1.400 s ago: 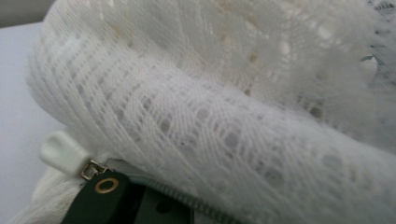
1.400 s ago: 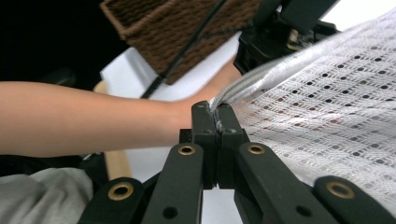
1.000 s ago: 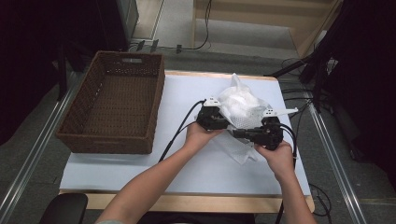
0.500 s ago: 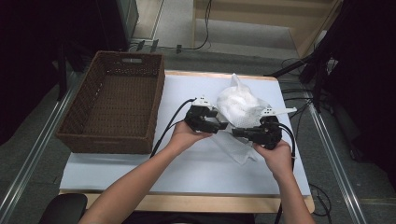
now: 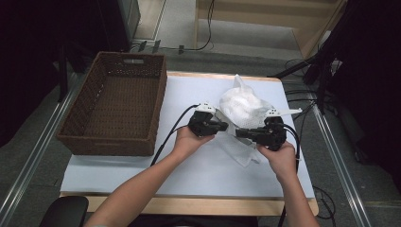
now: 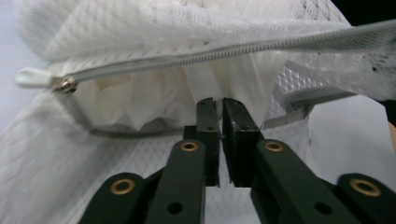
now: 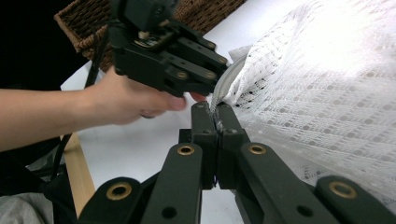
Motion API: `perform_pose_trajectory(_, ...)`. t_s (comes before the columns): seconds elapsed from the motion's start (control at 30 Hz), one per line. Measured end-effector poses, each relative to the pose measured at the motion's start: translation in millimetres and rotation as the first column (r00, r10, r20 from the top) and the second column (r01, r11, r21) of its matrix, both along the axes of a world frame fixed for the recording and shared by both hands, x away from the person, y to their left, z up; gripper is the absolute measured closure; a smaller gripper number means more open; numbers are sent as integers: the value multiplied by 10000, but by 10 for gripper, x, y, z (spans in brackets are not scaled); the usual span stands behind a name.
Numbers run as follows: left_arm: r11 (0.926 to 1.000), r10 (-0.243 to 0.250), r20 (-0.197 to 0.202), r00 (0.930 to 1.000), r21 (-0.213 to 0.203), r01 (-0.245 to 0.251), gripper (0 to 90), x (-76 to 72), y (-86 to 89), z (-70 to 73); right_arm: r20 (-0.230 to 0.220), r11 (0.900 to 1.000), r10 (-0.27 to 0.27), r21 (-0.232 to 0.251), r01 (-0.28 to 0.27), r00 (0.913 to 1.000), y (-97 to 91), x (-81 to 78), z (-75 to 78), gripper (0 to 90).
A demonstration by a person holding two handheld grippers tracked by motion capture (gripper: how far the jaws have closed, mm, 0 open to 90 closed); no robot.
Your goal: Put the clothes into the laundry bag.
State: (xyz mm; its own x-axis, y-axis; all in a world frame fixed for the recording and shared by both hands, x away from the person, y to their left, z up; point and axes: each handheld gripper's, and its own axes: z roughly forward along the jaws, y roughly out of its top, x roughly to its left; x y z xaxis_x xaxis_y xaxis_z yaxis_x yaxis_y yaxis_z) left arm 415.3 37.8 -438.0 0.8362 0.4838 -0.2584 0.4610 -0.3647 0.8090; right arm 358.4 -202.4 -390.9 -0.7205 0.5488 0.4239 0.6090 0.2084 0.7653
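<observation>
With my left gripper (image 6: 219,105) just closed on the thin lower edge of the mesh bag (image 5: 243,106), near the table's (image 5: 142,170) far right corner, and my right gripper (image 7: 215,112) clamped on its mesh, I fear the fabric slips out or tears if I pull apart.

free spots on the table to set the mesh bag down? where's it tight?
Bare white table between the forearms, and the strip between wicker basket and mesh bag. The basket itself is empty. Crowded where left gripper and right gripper meet at the bag.
</observation>
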Motion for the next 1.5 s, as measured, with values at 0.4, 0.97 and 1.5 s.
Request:
perform_pose_trajectory(0.4,9987,417,113,9991,305,-420,900,242,-440,-64,-122,10000,-38,18,39,9999,-54,18,-44,900)
perform_pose_trajectory(0.97,9979,245,-71,9997,608,-240,742,-36,154,127,-499,9967,-367,-741,330,9981,-10,92,-225,900)
perform_pose_trajectory(1.5,9468,2734,748,9590,1552,-2820,429,309,522,15,-861,9699,-1288,-2184,1074,9879,86,286,-646,899)
